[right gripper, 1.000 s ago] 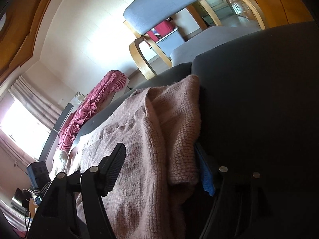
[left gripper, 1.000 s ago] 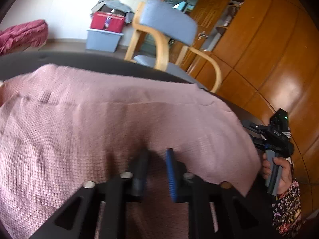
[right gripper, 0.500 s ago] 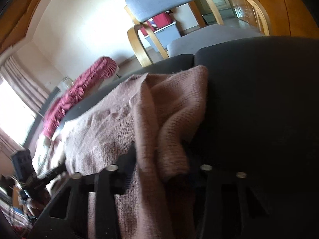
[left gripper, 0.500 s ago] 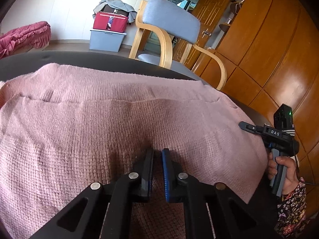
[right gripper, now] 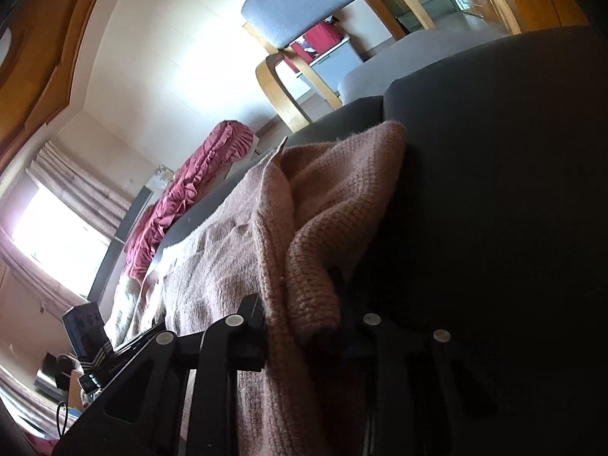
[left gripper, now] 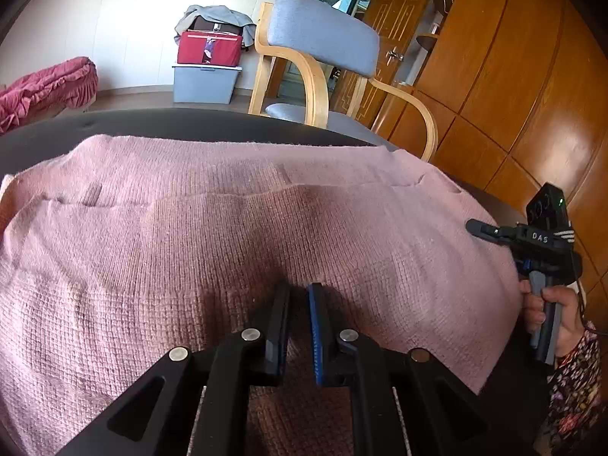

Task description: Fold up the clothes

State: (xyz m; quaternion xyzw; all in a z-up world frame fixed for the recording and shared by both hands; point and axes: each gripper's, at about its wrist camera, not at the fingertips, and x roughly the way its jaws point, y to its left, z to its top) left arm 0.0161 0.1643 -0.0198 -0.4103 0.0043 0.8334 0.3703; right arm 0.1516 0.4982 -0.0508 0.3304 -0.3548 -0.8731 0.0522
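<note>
Sweater, pink knit, lies spread on dark counter, top layer already doubled over itself. Blue chair stands beyond sweater's far edge. Right gripper at sweater's right end, jaws clenched on a bunched fold of knit, likely to carry that end across. Left gripper at sweater's near edge, jaws nearly closed, knit pinched between pads, probably anchoring cloth so it won't slide during fold.

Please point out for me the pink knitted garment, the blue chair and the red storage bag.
pink knitted garment [left gripper: 228,250]: left wrist view, its flat upper layer.
blue chair [left gripper: 323,34]: left wrist view, its padded backrest.
red storage bag [left gripper: 209,47]: left wrist view, its front face.
</note>
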